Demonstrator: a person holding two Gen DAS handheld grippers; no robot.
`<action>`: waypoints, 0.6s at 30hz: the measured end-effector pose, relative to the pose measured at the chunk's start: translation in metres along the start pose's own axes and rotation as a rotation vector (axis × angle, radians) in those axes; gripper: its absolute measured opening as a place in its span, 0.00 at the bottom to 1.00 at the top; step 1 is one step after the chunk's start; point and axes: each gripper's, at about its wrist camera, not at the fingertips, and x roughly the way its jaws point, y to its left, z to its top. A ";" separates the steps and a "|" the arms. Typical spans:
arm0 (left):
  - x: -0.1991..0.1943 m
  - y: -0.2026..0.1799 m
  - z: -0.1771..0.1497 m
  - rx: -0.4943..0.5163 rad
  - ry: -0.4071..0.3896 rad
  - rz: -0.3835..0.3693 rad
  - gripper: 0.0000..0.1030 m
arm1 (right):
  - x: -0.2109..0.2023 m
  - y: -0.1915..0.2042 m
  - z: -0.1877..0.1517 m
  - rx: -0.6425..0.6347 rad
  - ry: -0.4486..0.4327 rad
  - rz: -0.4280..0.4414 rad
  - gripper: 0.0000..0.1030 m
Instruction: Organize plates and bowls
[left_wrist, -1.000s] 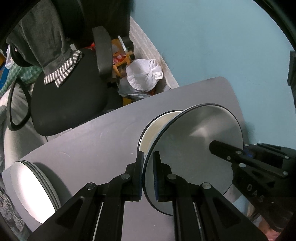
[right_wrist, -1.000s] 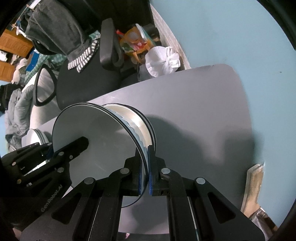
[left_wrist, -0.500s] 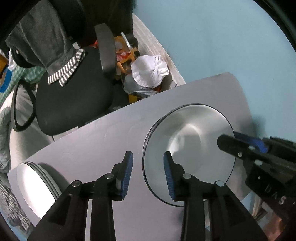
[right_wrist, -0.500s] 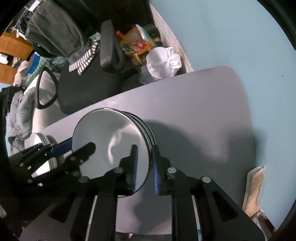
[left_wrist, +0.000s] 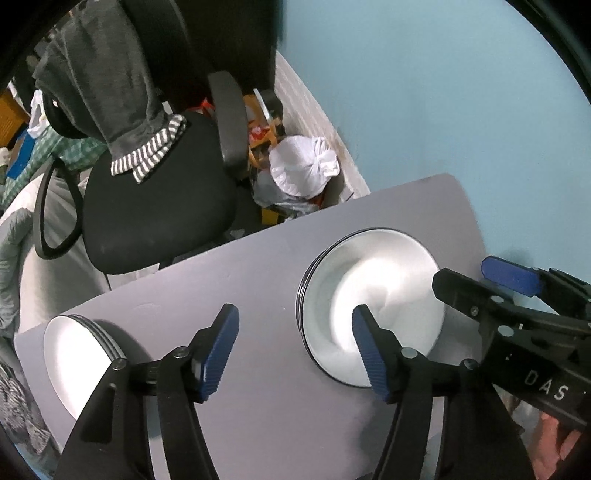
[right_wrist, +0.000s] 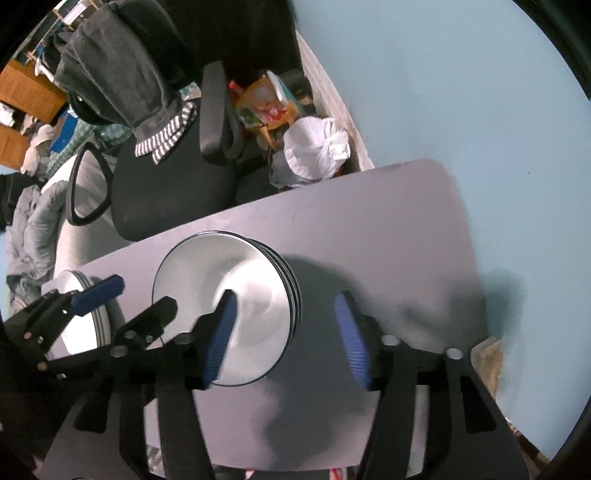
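A stack of grey plates with dark rims (left_wrist: 384, 291) (right_wrist: 221, 269) lies flat on the grey table (left_wrist: 221, 280) (right_wrist: 369, 221). My left gripper (left_wrist: 295, 350) hovers above the stack's left rim, its jaws opening, and its blue pads (left_wrist: 221, 347) touch nothing. Above the stack's right rim my right gripper (right_wrist: 286, 338) is also opening with nothing gripped. Each gripper shows in the other's view: the right gripper (left_wrist: 476, 277) and the left gripper (right_wrist: 129, 299). A second stack of white plates (left_wrist: 77, 365) (right_wrist: 83, 332) sits at the table's left end.
A black office chair (left_wrist: 155, 218) (right_wrist: 166, 192) with a grey garment draped over its back stands beyond the table's far edge. A tied white bag (left_wrist: 299, 170) and clutter lie on the floor by the blue wall. A wooden piece (right_wrist: 487, 354) leans at the right.
Both grippers were shut on the rim of a plate held on edge. They let it go, it now lies flat on the stack, and both sets of jaws spread wide while lifting.
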 end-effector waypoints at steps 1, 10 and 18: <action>-0.004 0.001 -0.001 -0.004 -0.007 -0.006 0.65 | -0.004 0.002 0.000 -0.007 -0.010 -0.001 0.62; -0.037 0.007 -0.011 -0.016 -0.071 -0.047 0.68 | -0.040 0.014 -0.001 -0.038 -0.084 0.006 0.62; -0.060 0.019 -0.019 -0.005 -0.120 -0.043 0.72 | -0.065 0.024 -0.007 -0.076 -0.141 -0.017 0.63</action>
